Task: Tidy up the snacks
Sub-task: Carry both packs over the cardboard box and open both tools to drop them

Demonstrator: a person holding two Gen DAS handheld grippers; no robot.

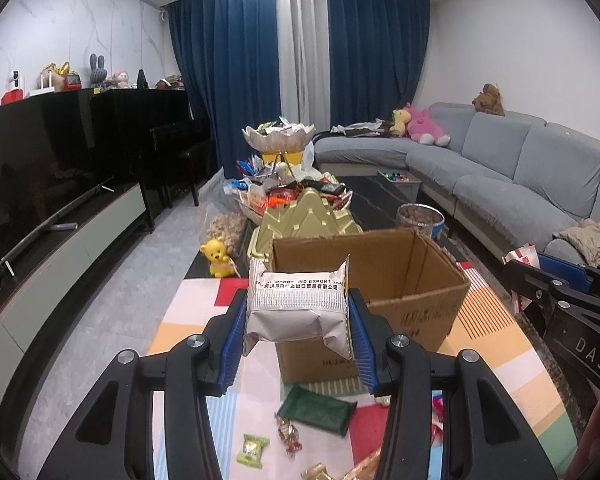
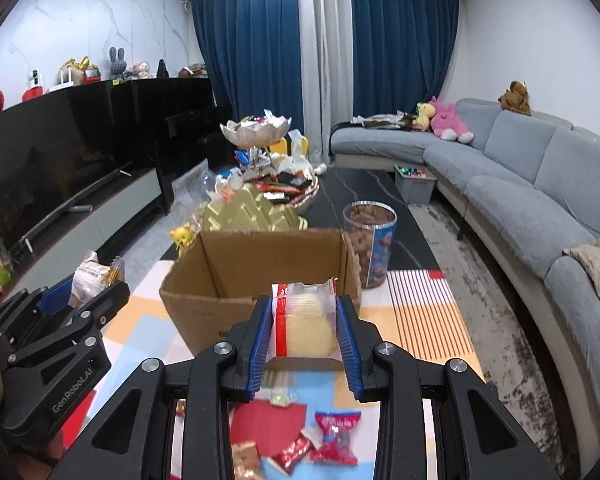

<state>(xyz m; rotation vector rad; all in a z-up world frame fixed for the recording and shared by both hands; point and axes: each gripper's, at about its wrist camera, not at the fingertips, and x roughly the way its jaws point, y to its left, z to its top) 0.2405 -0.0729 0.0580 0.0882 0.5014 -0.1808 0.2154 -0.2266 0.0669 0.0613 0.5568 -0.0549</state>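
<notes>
My left gripper [image 1: 298,312] is shut on a silver foil snack packet [image 1: 296,304] and holds it above the near edge of an open cardboard box [image 1: 412,280]. My right gripper [image 2: 304,320] is shut on a clear-and-red wrapped pastry [image 2: 306,320] just in front of the same box [image 2: 220,308]. The left gripper also shows at the left of the right wrist view [image 2: 88,292]. The right gripper shows at the right edge of the left wrist view [image 1: 548,292]. Loose snacks lie on the colourful mat below: a dark green packet [image 1: 316,410], a small green candy [image 1: 252,450], and red wrappers [image 2: 336,434].
Behind the box stand a gold tray [image 1: 308,216], heaped snack dishes [image 1: 296,188], a tiered bowl [image 1: 278,136] and a clear jar of brown snacks [image 2: 370,240]. A yellow bear toy [image 1: 218,258] sits left of the box. A TV stand is left; a grey sofa [image 2: 540,184] is right.
</notes>
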